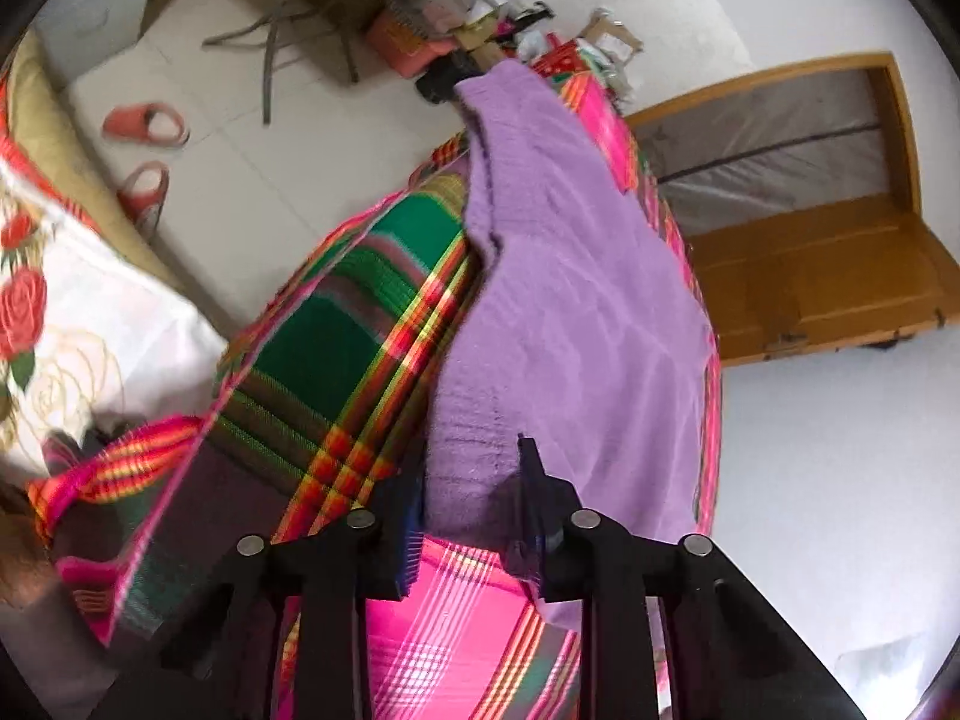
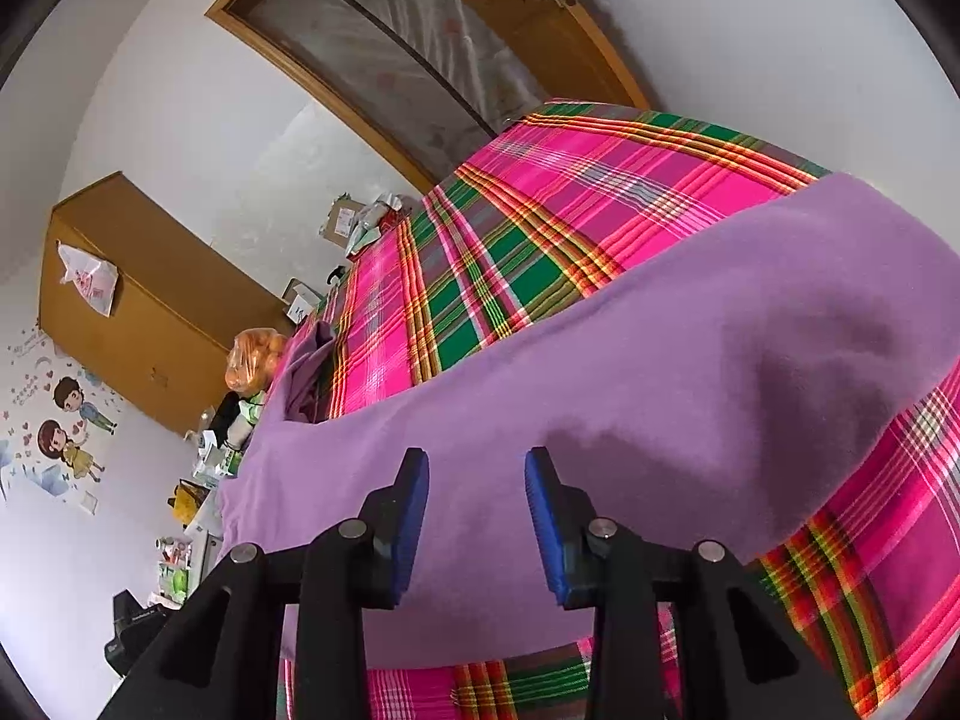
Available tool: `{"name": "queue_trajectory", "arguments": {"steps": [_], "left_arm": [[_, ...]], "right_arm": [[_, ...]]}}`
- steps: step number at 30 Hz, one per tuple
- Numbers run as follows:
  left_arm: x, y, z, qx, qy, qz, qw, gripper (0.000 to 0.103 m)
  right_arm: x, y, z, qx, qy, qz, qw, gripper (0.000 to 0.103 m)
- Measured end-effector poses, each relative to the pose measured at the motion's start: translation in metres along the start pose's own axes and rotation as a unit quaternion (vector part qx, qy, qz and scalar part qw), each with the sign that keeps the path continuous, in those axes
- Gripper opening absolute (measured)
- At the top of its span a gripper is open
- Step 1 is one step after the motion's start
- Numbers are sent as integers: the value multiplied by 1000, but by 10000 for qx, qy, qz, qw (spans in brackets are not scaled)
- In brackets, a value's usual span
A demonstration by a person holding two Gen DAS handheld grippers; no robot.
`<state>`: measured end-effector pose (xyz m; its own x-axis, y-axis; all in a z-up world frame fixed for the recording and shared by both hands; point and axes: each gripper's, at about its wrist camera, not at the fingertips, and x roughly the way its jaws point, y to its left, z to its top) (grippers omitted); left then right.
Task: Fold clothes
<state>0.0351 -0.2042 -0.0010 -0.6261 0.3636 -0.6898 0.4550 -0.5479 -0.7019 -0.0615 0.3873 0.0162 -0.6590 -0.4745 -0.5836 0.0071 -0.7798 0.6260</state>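
Purple garment (image 1: 570, 300) lies along the plaid bed sheet (image 1: 336, 324) in the left wrist view, its near end pinched in the left gripper (image 1: 474, 498). Right wrist view: right gripper (image 2: 477, 498) hangs open over the garment's near edge, gripping nothing.
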Motion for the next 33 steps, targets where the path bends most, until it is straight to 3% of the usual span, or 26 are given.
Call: {"name": "queue_trajectory", "arguments": {"steps": [5,10,15,18,23,29,33], "left_arm": [[-43,-8,14,264,-605,-86,9978,25],[-72,-12,24,489,-838,100,9952,24],[-74,-13,35,813,-634,564,9931,24],[-73,-17,44,1341,-458,861,9862,25],[-43,-19,45,1755,372,1441,9732,27],[-68,-30,48,1733,-434,1392,9740,30],[-79,-30,56,1573,-758,1311,9759,30]], "right_arm": [[-2,6,2,-142,-48,19,9999,35],[-2,9,3,-267,-42,22,9996,35],[4,9,2,-341,107,6,9994,35],[8,8,-1,-416,224,-47,9989,35],[18,7,-6,-522,488,-143,9973,35],[24,22,-16,-985,689,-178,9926,35],[32,42,-20,-1382,769,-38,9874,35]]}}
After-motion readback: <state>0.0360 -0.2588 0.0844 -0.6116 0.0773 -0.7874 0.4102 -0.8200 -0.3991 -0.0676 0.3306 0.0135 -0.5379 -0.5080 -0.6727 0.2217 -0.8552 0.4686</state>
